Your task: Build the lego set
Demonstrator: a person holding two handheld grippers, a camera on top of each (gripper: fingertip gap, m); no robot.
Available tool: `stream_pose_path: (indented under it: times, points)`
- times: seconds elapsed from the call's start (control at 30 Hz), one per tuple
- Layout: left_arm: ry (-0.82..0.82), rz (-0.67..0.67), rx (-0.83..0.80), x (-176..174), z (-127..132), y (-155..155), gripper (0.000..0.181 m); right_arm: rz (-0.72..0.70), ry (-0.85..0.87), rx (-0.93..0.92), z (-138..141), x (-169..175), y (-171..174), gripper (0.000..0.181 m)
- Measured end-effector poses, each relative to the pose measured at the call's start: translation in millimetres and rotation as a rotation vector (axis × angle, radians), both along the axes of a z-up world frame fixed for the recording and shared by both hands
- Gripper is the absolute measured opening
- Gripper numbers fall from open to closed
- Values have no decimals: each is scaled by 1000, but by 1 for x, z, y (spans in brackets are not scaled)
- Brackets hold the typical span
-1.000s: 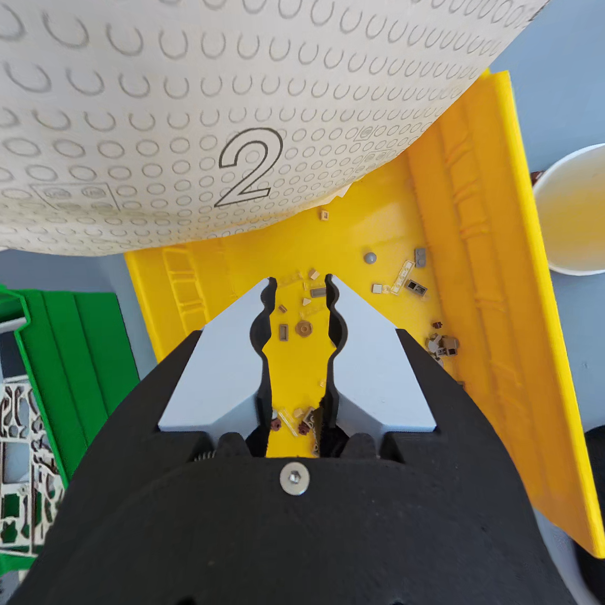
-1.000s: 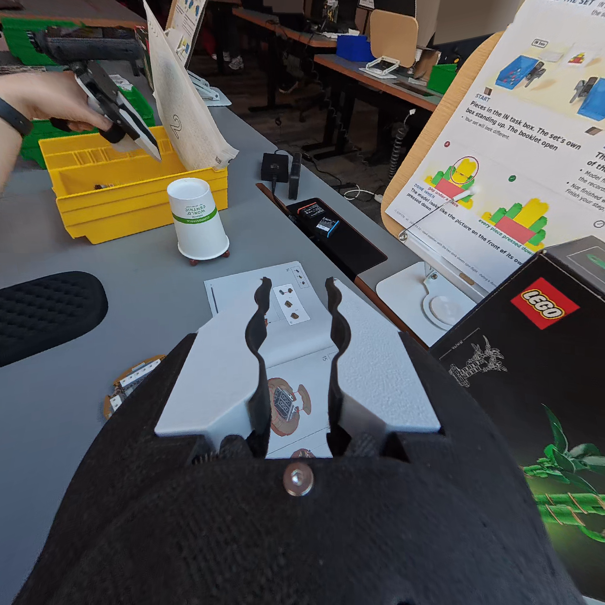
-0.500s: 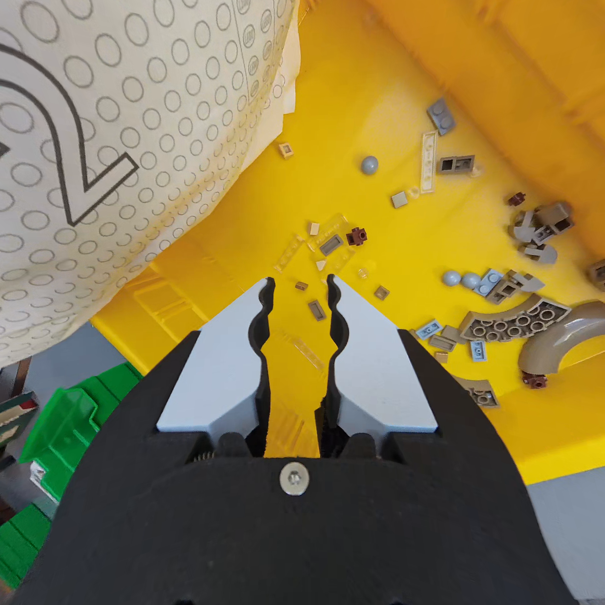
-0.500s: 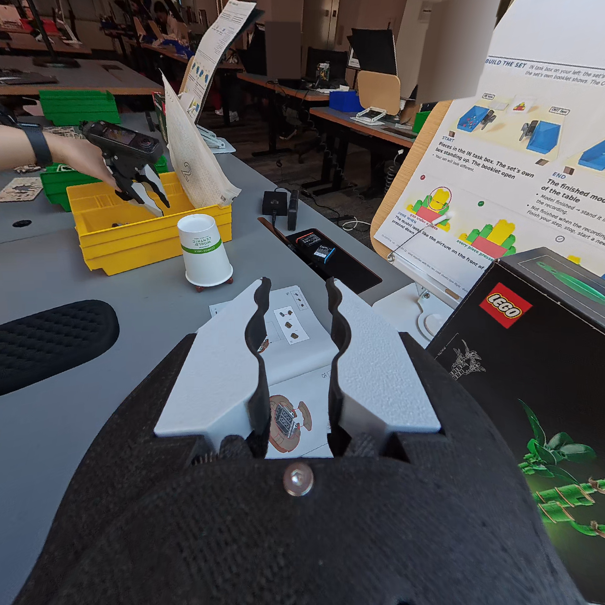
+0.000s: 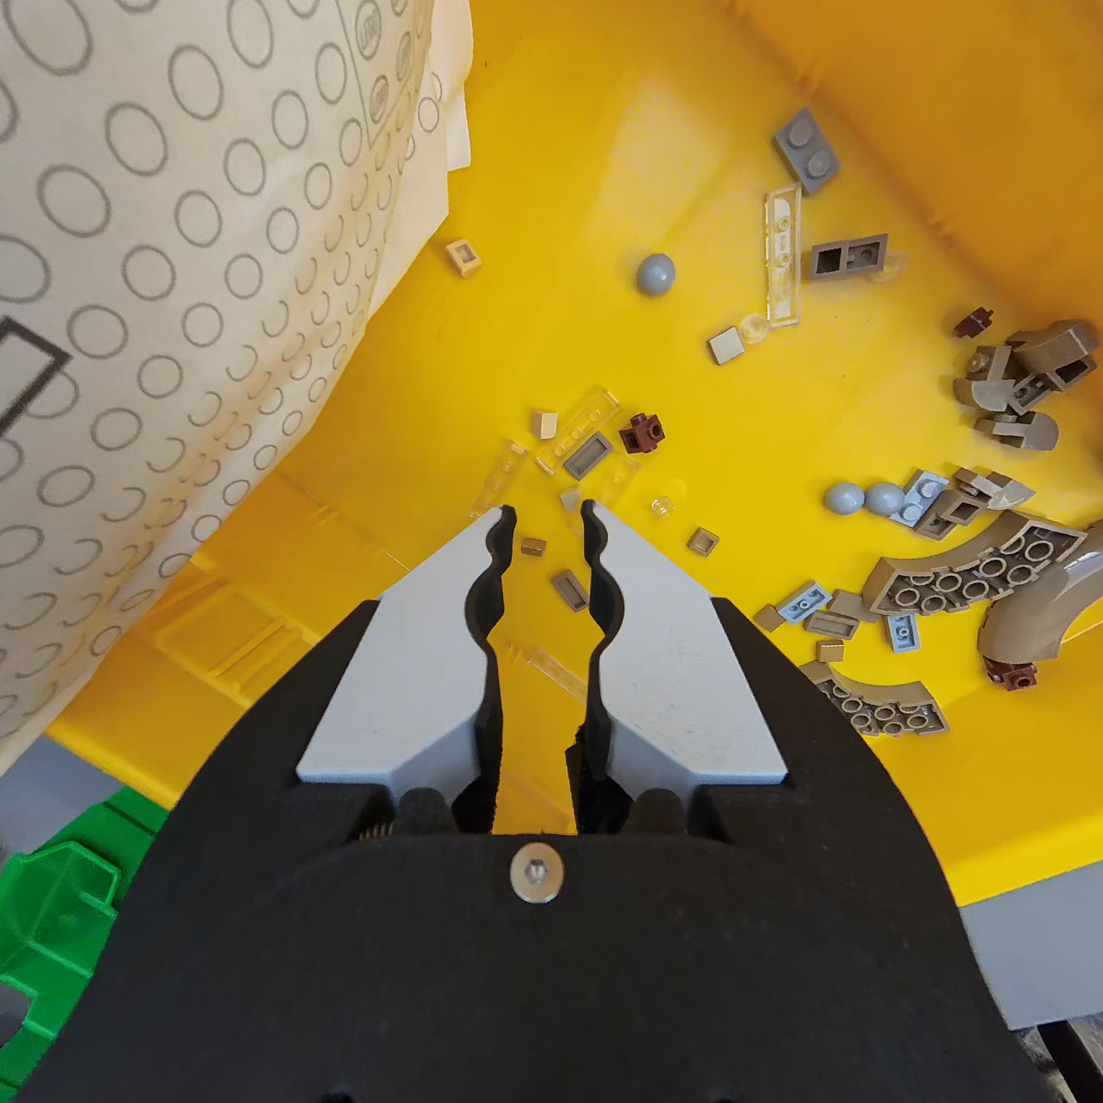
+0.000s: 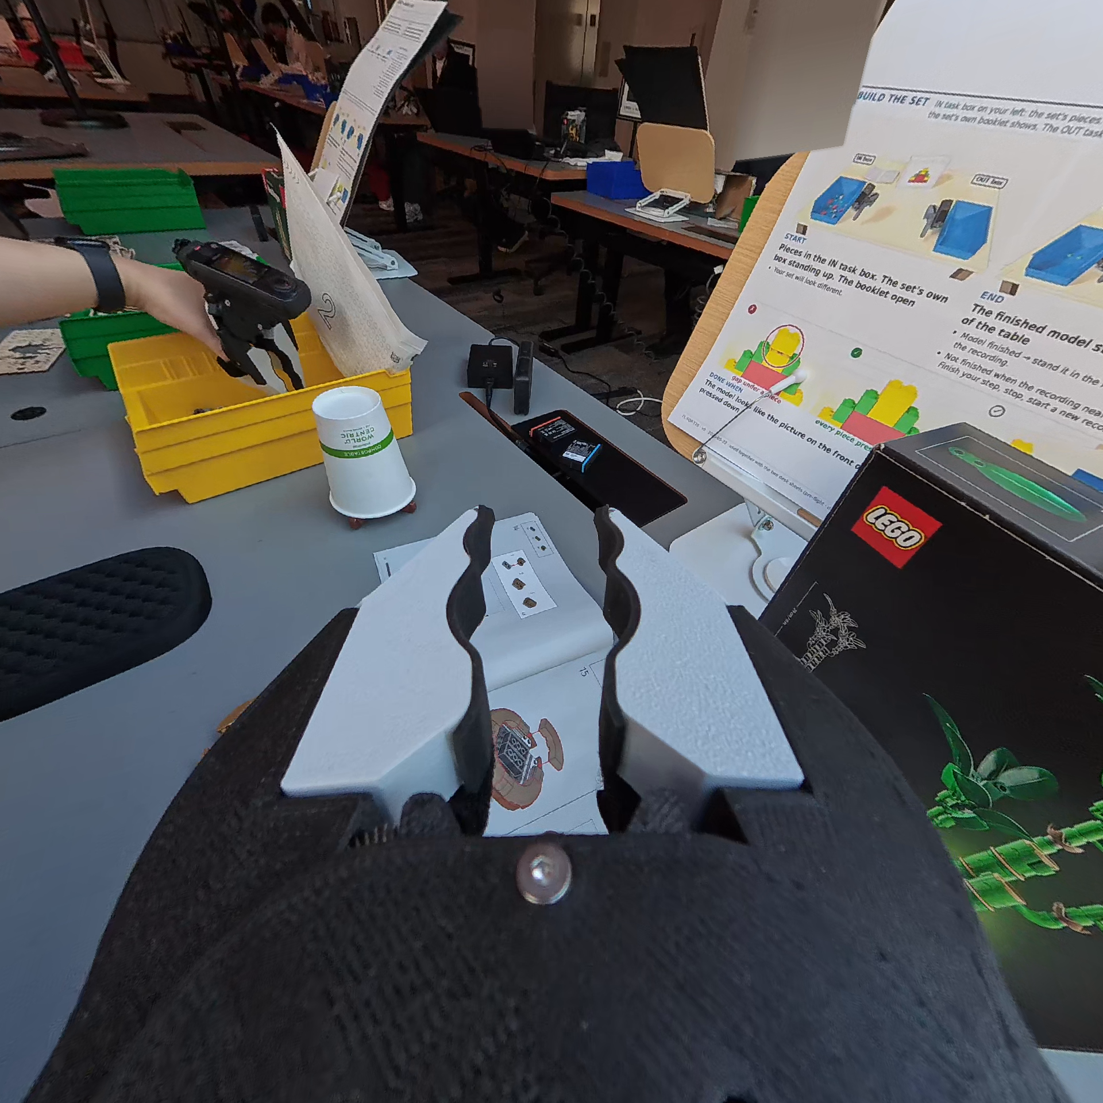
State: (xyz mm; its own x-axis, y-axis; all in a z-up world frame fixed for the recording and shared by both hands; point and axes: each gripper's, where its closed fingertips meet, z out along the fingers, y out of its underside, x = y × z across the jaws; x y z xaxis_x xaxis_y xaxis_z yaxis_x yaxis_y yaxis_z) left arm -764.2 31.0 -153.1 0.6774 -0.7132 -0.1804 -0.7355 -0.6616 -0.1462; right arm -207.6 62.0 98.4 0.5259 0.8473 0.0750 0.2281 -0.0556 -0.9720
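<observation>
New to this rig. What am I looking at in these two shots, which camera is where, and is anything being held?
There is no robot arm: a person holds a two-finger gripper in each hand, with a camera on each looking along its fingers. The left wrist view looks down into a yellow bin of loose lego pieces; the left gripper is open and empty, beside a paper parts bag standing in the bin. The right wrist view looks across the grey table: the right gripper is open and empty above the open instruction booklet, with a white paper cup, the black set box and the person's hand holding the left gripper.
</observation>
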Motion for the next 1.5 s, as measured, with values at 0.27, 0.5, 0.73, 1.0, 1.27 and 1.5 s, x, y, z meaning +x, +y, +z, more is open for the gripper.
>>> stream_pose_path:
  times: [0.27, 0.5, 0.73, 1.0, 1.27, 1.5]
  points:
    - [2, -14, -35, 3, -2, 1, 20, -5, -8, -4, -2, 1, 1, 36]
    - [22, -14, -55, -3, -5, 0, 20, -6, -13, -10, -4, 1, 2, 36]
    - [6, -15, -63, 0, -5, 0, 20, -11, -20, -15, -7, 2, 3, 36]
    - [13, -30, -82, 5, -9, 2, 14, -10, -29, -25, -10, 2, 4, 36]
    - [29, 4, -91, -2, -5, -2, 19, -5, -28, -28, -12, 3, 6, 36]
    - [16, 10, -82, 1, -9, 1, 12, -19, -18, -23, -8, 9, 5, 36]
